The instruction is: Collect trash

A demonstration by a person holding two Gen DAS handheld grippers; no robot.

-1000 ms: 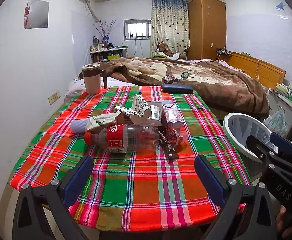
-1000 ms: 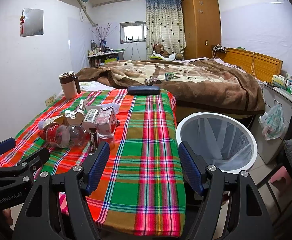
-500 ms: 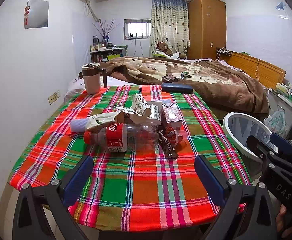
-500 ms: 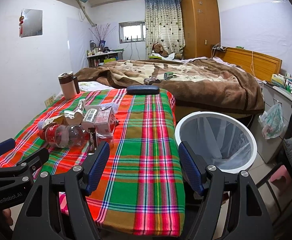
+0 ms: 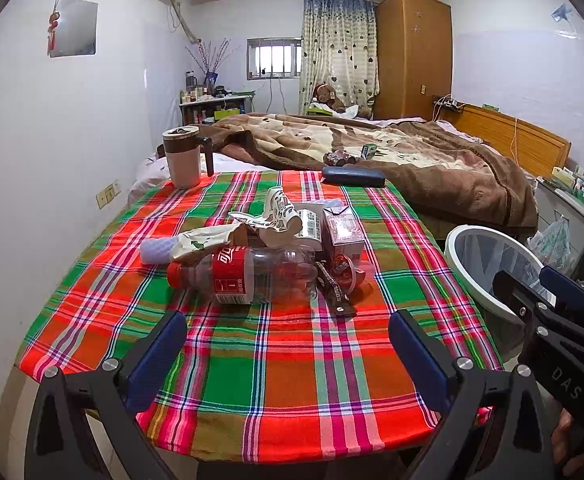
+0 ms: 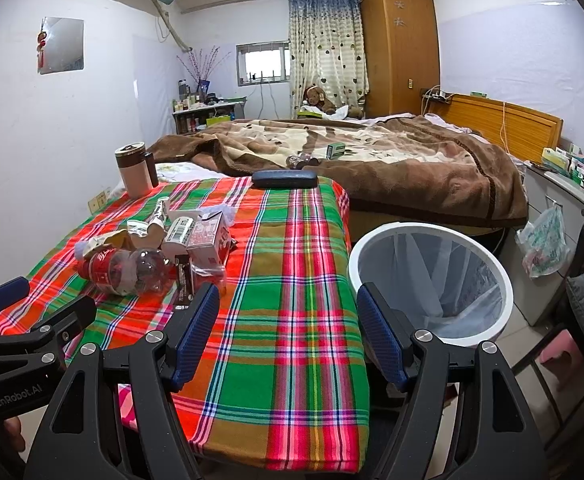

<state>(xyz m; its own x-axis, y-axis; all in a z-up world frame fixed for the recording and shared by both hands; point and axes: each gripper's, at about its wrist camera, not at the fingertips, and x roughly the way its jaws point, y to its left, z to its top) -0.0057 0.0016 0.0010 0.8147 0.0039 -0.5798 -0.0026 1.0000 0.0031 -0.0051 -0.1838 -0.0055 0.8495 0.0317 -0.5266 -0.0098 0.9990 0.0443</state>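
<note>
I see my left gripper (image 5: 288, 344) spread wide over the near edge of the plaid tablecloth (image 5: 276, 380), holding nothing. My right gripper (image 6: 288, 332) is spread too, empty, above the cloth's right border. The trash sits heaped mid-table: a clear crumpled plastic bottle (image 5: 248, 274) with red label lying on its side, torn paper wrappers (image 5: 212, 238), a small pink carton (image 5: 343, 232). The round white bin (image 6: 431, 280), lined with thin film, stands just beside the table's right edge
</note>
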